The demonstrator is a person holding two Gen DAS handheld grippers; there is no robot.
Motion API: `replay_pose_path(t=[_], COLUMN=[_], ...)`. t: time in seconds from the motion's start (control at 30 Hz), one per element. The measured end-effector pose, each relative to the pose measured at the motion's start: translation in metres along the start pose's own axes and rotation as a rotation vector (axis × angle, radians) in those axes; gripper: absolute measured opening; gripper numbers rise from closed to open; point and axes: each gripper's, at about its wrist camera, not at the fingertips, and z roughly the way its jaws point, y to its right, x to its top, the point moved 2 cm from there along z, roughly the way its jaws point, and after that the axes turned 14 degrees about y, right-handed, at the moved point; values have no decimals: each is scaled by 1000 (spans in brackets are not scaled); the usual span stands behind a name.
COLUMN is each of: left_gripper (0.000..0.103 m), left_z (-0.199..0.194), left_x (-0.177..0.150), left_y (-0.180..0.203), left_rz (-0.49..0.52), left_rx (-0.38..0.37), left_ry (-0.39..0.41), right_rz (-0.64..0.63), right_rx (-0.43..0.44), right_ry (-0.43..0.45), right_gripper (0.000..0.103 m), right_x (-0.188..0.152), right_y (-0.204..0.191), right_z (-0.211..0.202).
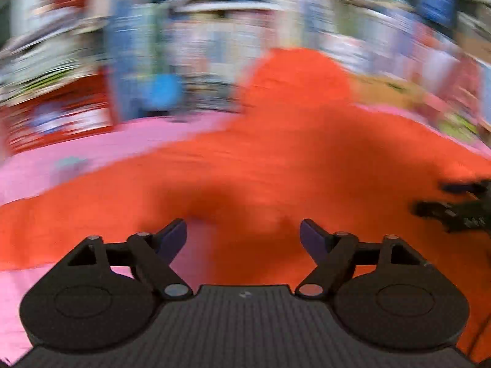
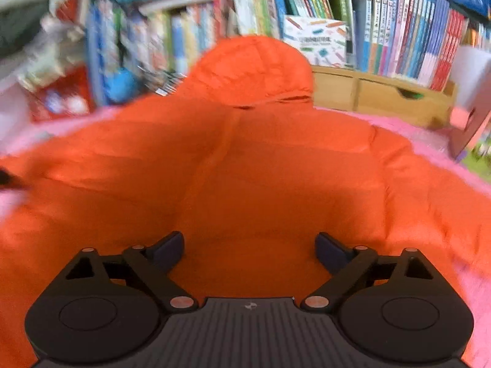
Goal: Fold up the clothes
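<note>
The fingers of both grippers are standing spread wide with nothing between them: the left gripper (image 1: 244,236) is hanging released above the near hem of the orange hooded jacket (image 1: 291,159), and the right gripper (image 2: 250,250) is hovering just as slack over the lower body of the same jacket (image 2: 276,168). The jacket is lying spread on a pink cover (image 1: 92,147), front up, with its hood (image 2: 254,67) pointing toward the bookshelf (image 2: 399,30) and its sleeves reaching out to either side. Judging from this, no fold is being made yet, and the risks are lying in the first grab: the puffy, slippery shell may be pinched through only one layer, so that the top skin lifts while the padding stays down, or the two grippers may be closing at uneven points and dragging the fold crooked; a fast approach could also be bunching the hem. The left view is heavily smeared, so little detail is readable there, but it is showing the dark tips of the other gripper (image 1: 460,205) at its right edge and bare pink cover beside the hem. The right view is sharper, showing the jacket's centre seam, the hood opening, a wooden drawer unit (image 2: 383,92) and the book spines.
</note>
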Motion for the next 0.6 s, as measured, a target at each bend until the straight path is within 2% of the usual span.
replay_pose_path(t=[0.03, 0.07, 0.13, 0.2, 0.3, 0.47, 0.5, 0.6], left_gripper=[83, 83, 84, 84, 84, 84, 84, 84], left_z=[1, 3, 6, -2, -16, -45, -48, -54], left_x=[-4, -13, -30, -40, -57, -72, -72, -71], left_y=[17, 26, 33, 19, 1, -4, -4, -2], left_rz=[34, 75, 120, 69, 8, -13, -13, -14], left_rx=[-51, -70, -62, -59, -58, -52, -47, -33], left_ry=[-7, -20, -44, -39, -24, -16, -16, -16], right_rz=[3, 5, -48, -124, -133, 23, 103, 117], right_rx=[20, 41, 64, 27, -61, -231, -238, -234], right_ry=[13, 26, 28, 35, 43, 20, 1, 5], right_gripper=[93, 94, 94, 96, 100, 102, 103, 103], right_x=[-3, -6, -19, -34, -44, -48, -51, -54], right_y=[-3, -7, -13, -14, 6, 54, 65, 68], right_z=[-13, -25, -50, -70, -91, -99, -99, -101])
